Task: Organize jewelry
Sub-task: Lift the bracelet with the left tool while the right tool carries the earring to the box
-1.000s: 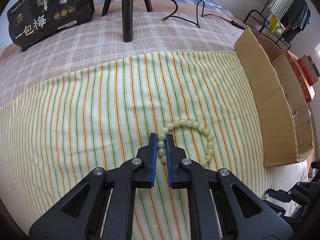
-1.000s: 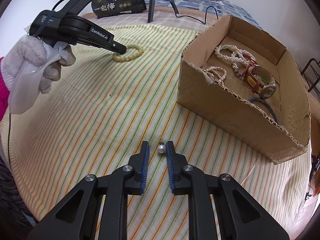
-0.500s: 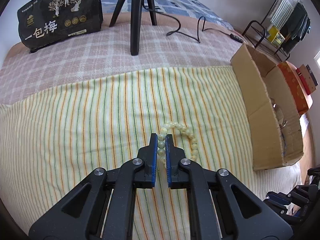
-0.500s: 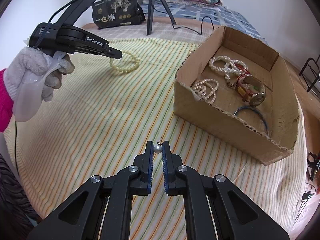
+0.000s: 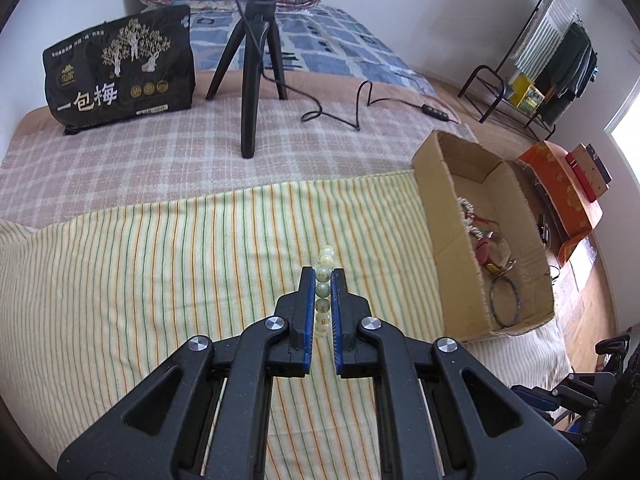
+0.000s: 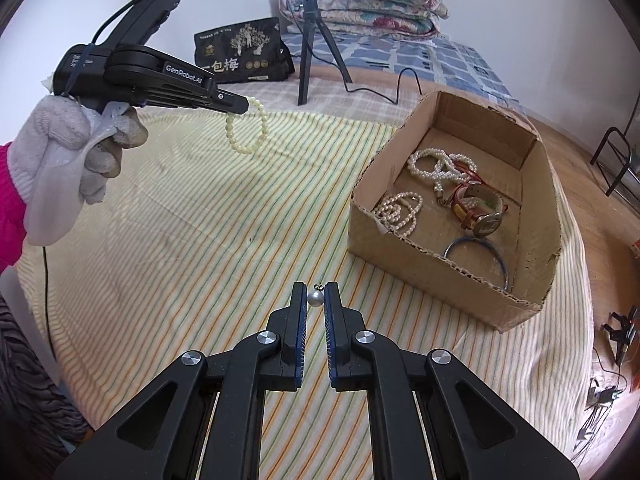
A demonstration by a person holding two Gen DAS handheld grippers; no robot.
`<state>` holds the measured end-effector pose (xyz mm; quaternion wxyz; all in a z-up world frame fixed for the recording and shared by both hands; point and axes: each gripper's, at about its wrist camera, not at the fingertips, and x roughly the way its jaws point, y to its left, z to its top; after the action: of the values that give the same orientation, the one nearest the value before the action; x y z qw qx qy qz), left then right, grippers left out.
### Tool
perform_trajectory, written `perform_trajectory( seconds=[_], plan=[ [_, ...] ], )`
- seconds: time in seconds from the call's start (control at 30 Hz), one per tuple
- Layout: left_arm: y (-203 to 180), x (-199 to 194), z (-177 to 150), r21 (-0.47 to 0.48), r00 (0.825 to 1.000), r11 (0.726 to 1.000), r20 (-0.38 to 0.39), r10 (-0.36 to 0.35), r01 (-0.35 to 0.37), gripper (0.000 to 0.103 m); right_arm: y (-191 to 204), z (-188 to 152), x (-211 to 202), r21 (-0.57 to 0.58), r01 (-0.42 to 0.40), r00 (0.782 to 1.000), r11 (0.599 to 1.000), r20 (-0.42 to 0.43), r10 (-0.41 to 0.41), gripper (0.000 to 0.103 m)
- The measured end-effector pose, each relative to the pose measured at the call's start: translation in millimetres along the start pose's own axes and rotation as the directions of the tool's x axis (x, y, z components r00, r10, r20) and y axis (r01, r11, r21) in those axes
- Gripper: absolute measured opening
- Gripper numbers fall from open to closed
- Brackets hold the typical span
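We hold two pieces of jewelry right now. Our left gripper (image 5: 321,274) has its jaws clamped on a bracelet of pale yellow-green round beads (image 6: 245,126), and it hangs in the air above the bed. Our right gripper (image 6: 315,298) has its jaws pressed on a small silver-white pearl pendant with a tiny hook (image 6: 315,298), low over the cloth.

The brown cardboard box (image 6: 416,252) on our right already has things in it: two white pearl strings (image 6: 434,166), a watch with a red and tan strap (image 6: 480,216) and a thin blue ring bangle (image 6: 476,250). So we think most of the job is done. The bracelet and the pendant are not in the box yet. We see nothing else loose on the cloth.

We work on a bed with a yellow cloth with green and orange stripes (image 6: 200,240). Behind it are a pink checked blanket (image 5: 120,156), a black tripod (image 5: 252,80), a black bag with white trees and writing (image 5: 120,68), and folded quilts (image 6: 360,12).
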<state>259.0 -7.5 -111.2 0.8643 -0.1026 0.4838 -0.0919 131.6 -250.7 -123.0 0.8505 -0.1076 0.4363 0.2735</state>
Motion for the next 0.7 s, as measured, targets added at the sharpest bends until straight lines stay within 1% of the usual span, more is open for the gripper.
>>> perform_trajectory(
  seconds=[0.3, 0.5, 0.7],
  plan=[
    [-22.5, -29.4, 12.6, 0.018, 0.996, 0.998, 0.062, -0.065, 0.064, 0.005, -16.2, 0.5, -23.2, 0.049, 0.017, 0.998, 0.999, 0.06, -0.02, 0.007],
    [-50.1, -39.2, 20.4, 0.047, 0.989, 0.992, 0.086, -0.122, 0.118, 0.005, -38.2, 1.9, -36.8, 0.109, 0.033, 0.994, 0.993, 0.104, -0.044, 0.007],
    [-81.8, -39.7, 26.0, 0.081, 0.98, 0.982, 0.094, -0.175, 0.168, 0.005, -63.3, 3.2, -46.9, 0.179, 0.048, 0.987, 0.983, 0.143, -0.075, 0.007]
  ],
)
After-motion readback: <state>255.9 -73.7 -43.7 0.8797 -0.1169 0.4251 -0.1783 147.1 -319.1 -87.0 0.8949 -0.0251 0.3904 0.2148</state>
